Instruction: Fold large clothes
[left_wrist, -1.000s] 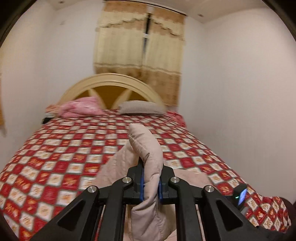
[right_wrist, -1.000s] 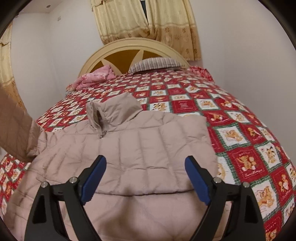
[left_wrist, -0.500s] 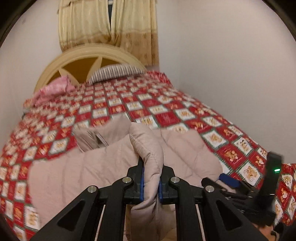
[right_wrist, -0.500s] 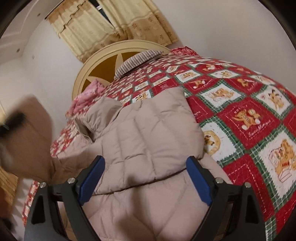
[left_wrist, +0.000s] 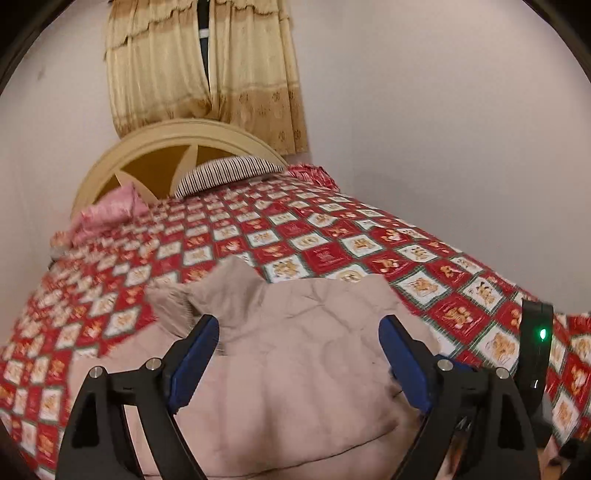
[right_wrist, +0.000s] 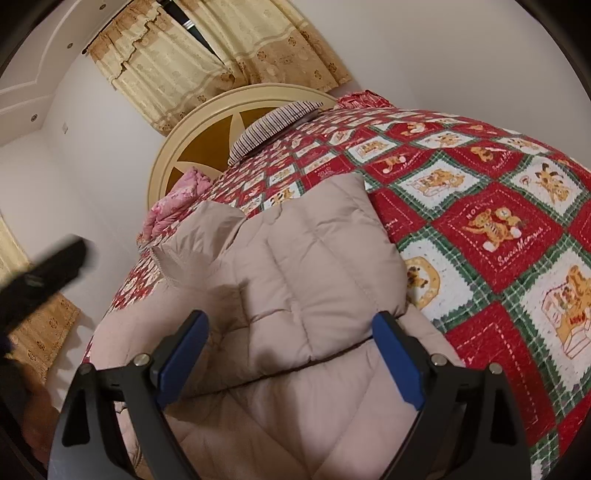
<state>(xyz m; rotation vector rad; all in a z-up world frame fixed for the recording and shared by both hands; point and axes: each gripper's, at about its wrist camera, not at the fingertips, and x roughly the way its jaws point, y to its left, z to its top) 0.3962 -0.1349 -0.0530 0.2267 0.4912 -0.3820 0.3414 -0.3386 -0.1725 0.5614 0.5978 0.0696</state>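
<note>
**Bedroom jacket fold: one sleeve in, more to go**

Bedroom setup, red patchwork quilt (left_wrist: 332, 243) on the bed. Our beige puffer jacket (right_wrist: 295, 288) lies near the foot end with one side folded over its body. Half a second ago our left gripper (left_wrist: 299, 354) pinched a sleeve; now it's wide and empty. Right gripper (right_wrist: 291, 354) stays wide too. Other sleeve and the final fold remain, we reckon.

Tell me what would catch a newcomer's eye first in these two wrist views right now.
The loud red, white and green patchwork bedspread covering the whole bed, then the beige puffer jacket lying on its near end, partly folded over itself. Both the left gripper and right gripper hang open just above the jacket, holding nothing.
</note>
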